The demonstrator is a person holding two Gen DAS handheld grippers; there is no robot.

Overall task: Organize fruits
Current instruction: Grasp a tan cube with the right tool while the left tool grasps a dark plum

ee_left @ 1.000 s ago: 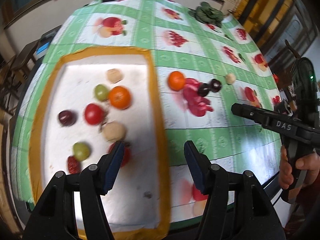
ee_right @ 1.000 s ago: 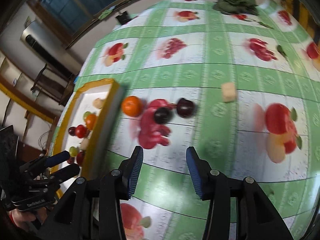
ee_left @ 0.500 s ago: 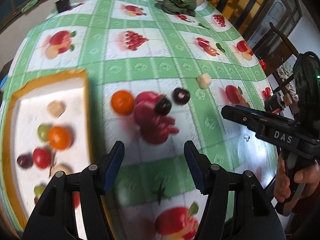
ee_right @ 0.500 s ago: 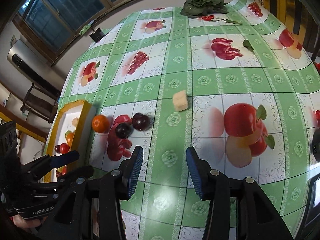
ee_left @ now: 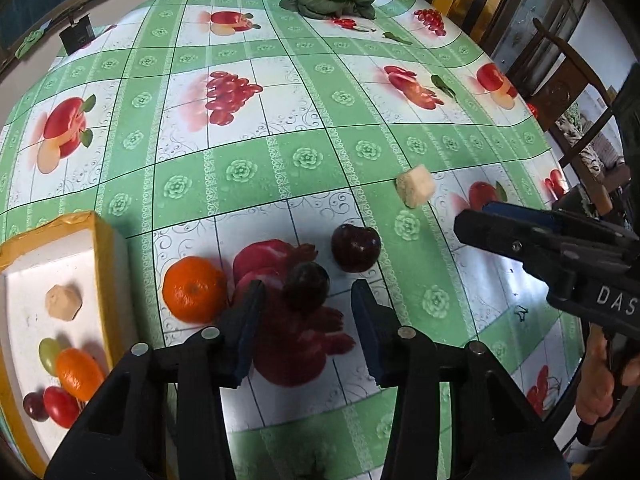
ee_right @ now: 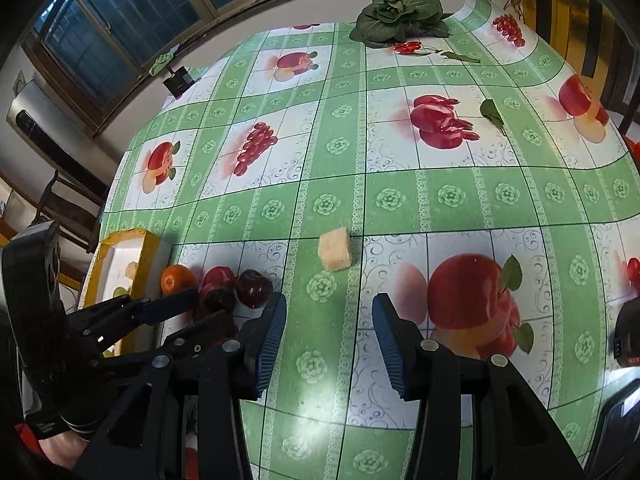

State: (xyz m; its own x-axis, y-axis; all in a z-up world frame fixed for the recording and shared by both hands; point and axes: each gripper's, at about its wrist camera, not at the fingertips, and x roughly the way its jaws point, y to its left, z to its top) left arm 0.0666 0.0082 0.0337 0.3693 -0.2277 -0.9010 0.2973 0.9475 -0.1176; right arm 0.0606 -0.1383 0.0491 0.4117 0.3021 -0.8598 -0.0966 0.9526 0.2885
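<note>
My left gripper [ee_left: 306, 300] is open and empty, its fingers on either side of a dark plum [ee_left: 306, 286] on the tablecloth. A second dark red plum [ee_left: 355, 246] lies just beyond, an orange [ee_left: 195, 289] to the left and a pale fruit cube [ee_left: 415, 185] farther right. The yellow-rimmed white tray [ee_left: 105, 264] at the left holds several fruits. My right gripper [ee_right: 329, 314] is open and empty, a little short of the pale cube [ee_right: 335, 249]. In the right wrist view the left gripper [ee_right: 188, 312] reaches the plums [ee_right: 254, 288].
A leafy green vegetable [ee_right: 400, 16] lies at the far edge of the table. A small dark stand [ee_right: 180, 80] sits at the far left edge. Wooden chairs [ee_left: 568, 80] stand beyond the right side. A loose leaf [ee_right: 492, 114] lies on the cloth.
My left gripper has swung right from over the tray to the loose fruit and now straddles the near plum. My right gripper has moved right toward the pale cube.
</note>
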